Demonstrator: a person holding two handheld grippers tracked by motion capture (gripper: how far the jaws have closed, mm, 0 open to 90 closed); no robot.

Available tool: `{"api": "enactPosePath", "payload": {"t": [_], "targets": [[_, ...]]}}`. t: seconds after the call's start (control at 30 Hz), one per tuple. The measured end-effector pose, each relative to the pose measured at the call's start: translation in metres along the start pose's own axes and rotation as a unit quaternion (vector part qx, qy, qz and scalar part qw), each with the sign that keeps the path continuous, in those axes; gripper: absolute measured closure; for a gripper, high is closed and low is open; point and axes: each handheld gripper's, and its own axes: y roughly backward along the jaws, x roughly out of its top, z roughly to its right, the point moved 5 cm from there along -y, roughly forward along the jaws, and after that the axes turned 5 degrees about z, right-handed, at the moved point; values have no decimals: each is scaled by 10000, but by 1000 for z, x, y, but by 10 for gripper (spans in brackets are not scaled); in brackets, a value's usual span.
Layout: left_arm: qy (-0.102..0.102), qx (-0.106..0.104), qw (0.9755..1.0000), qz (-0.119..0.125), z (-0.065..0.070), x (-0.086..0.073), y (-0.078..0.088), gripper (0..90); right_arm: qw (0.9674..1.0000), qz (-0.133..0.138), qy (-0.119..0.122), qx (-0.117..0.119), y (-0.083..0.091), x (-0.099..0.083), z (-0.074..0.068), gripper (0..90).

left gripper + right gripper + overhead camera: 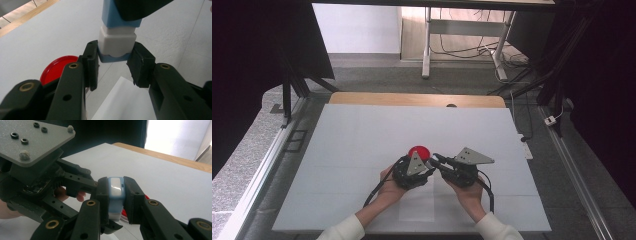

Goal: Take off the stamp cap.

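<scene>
Small blue and white plastic block (117, 41) clamped at both ends: left gripper (113, 65), right gripper (115, 199). Round red plastic lid (419, 152) just beside.

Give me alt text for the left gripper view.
The left gripper clamps the white end of a blue and white block, whose blue far end the right gripper holds. A red lid lies on the white table behind.

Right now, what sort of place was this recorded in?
Probably a lab or workshop set up for recording: a white work table framed by dark curtains, with loose cables on the floor under a desk behind.
</scene>
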Motion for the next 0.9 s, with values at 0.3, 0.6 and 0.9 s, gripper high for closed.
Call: {"api": "enactPosePath", "payload": {"t": [0.3,0.6,0.9], "targets": [[-22,16,10000,-9,1,-1,-1,612,10000,9,-24,-25,1,0,0,745],[-2,25,10000,-32,0,-1,-1,629,10000,31,-27,-40,1,0,0,745],[-63,71,9999,-67,1,-1,0,645,10000,46,-38,-41,1,-1,0,746]]}}
